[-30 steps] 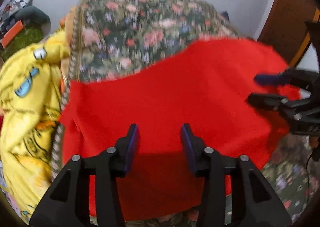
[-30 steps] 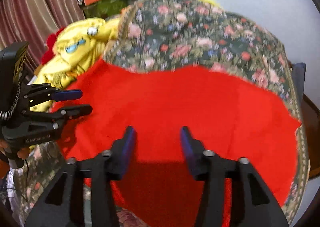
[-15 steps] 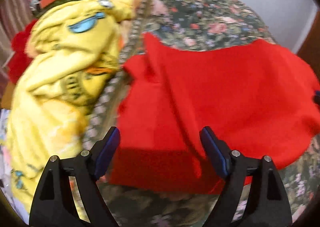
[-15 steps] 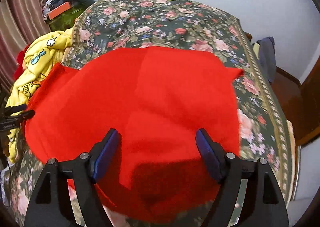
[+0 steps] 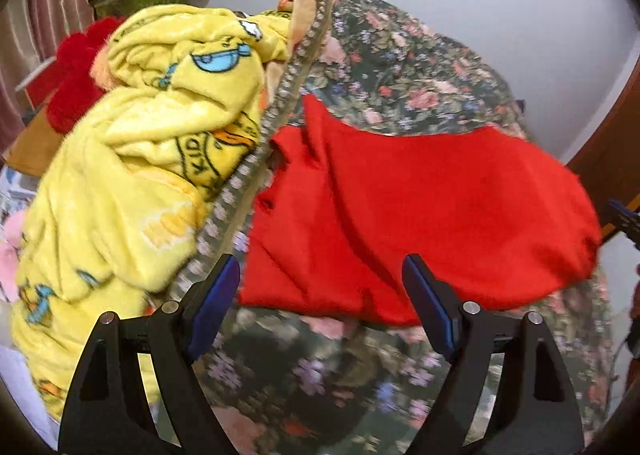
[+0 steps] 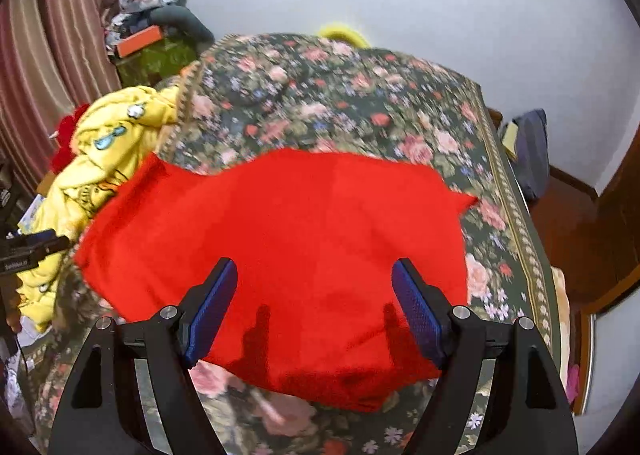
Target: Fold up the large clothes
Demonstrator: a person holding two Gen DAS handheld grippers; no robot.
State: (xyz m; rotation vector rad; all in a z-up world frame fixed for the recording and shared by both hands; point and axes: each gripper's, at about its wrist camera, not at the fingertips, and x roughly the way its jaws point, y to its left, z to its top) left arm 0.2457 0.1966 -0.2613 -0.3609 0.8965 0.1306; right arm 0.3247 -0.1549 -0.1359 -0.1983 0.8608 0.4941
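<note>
Right wrist view: we are seeing the dark floral bedspread [image 6: 340, 95] carrying the rumpled red cloth garment [image 6: 288, 239] — lying loose beside a yellow cartoon-print fleece blanket [image 5: 132, 159]. Our left gripper [image 5: 322, 303] and right gripper [image 6: 314, 303] are hovering above — jaws spread wide, gripping nothing.

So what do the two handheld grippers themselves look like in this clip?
The left gripper and right gripper match: black plastic frames with triangular cut-outs, silver pivot bolts, and dark blue textured pads on the fingers. No cables or sleeves show.
</note>
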